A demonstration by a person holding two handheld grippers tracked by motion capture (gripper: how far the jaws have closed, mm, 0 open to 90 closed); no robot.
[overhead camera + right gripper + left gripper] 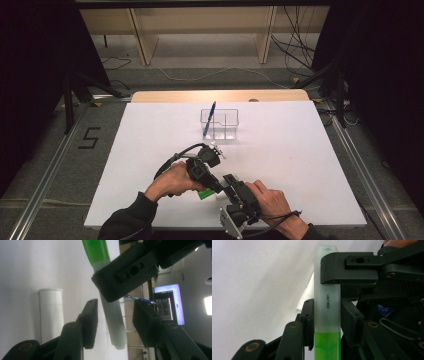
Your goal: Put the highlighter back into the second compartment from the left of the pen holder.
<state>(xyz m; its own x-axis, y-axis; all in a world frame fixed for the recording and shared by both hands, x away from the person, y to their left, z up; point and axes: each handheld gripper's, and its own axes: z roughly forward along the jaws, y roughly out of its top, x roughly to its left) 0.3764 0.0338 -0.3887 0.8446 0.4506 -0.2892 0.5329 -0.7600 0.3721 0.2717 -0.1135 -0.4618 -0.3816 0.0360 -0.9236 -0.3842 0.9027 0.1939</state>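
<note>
Left claw view shows us the green highlighter [327,307] standing up the middle of the picture, its frosted cap between our left claw [327,322], whose jaws press on it from both sides, so we hold the marker there near the seam where cap meets green barrel. Farther along the cap, toward its free end, one jaw of the right claw [349,268] lies across it. In the right claw view the same cap [113,322] hangs between the jaws of our right claw [115,322], its long axis running roughly along the jaws and tilted slightly, with a clear gap to each pad [90,320]: that claw is half narrowed around the cap but not yet pressing on it. The cap's tip points back toward the right claw's body, the green barrel away from it, beyond the left claw's jaw. A white cylinder [50,315] lies on the table [17,277] beside the left-hand jaw, apart from the marker. From the high view, both claws [220,186] meet at the near edge, well short of the clear organiser [220,123] holding a blue pen [209,119]. We judge the coming move to be a squeeze on the cap, then a pull along its axis.
</note>
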